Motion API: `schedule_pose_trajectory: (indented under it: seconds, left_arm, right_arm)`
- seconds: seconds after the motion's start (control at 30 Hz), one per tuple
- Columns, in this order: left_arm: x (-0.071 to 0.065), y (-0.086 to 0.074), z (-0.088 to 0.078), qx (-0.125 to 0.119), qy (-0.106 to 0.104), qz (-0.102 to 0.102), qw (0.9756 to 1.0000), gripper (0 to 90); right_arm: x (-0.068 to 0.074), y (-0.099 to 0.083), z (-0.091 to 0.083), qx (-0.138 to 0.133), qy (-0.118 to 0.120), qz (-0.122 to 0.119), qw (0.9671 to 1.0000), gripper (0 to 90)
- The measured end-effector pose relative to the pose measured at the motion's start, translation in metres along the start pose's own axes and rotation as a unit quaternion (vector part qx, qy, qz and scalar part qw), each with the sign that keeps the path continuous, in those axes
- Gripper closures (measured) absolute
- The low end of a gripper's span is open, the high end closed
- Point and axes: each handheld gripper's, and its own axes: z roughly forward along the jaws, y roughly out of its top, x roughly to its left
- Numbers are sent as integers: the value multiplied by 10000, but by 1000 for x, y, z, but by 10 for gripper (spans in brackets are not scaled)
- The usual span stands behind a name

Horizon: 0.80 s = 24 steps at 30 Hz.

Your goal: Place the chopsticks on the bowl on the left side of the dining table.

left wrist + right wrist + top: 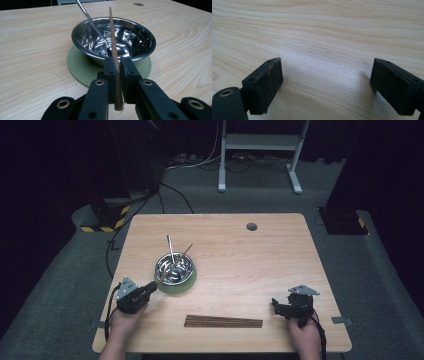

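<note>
Left hand (121, 322): enters from the bottom left, forearm rising toward the table, holding the left tongs (156, 284) angled up and to the right. Jaws drawn together, clamped on a thin wooden stick (115, 63) that stands upright between the pads. Right hand (305, 336): enters from the bottom right, low over the table near its front edge, holding the right tongs (276, 305) pointed to the left. Jaws spread wide, pads well apart, nothing between them. Grey three-cornered plate on top of each.
</note>
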Motion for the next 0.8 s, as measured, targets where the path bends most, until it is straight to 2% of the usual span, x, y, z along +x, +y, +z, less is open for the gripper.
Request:
schedule_pose_trajectory:
  seconds: [0.03,0.33,0.57,0.7,0.8]
  left_arm:
    - [0,0,0,-11,16,-49,10000,832]
    - [1,-1,1,21,2,-74,10000,823]
    - [0,2,-3,-18,1,-37,10000,684]
    - [-3,5,-6,-64,37,9,10000,656]
    - [-8,9,-9,-188,62,81,9998,629]
  right_arm:
    - [0,0,0,-1,1,0,10000,105]
    - [0,0,0,-1,1,1,10000,105]
    - [0,0,0,3,1,11,10000,105]
    - [0,0,0,-2,5,0,10000,105]
    - [0,0,0,3,6,18,10000,106]
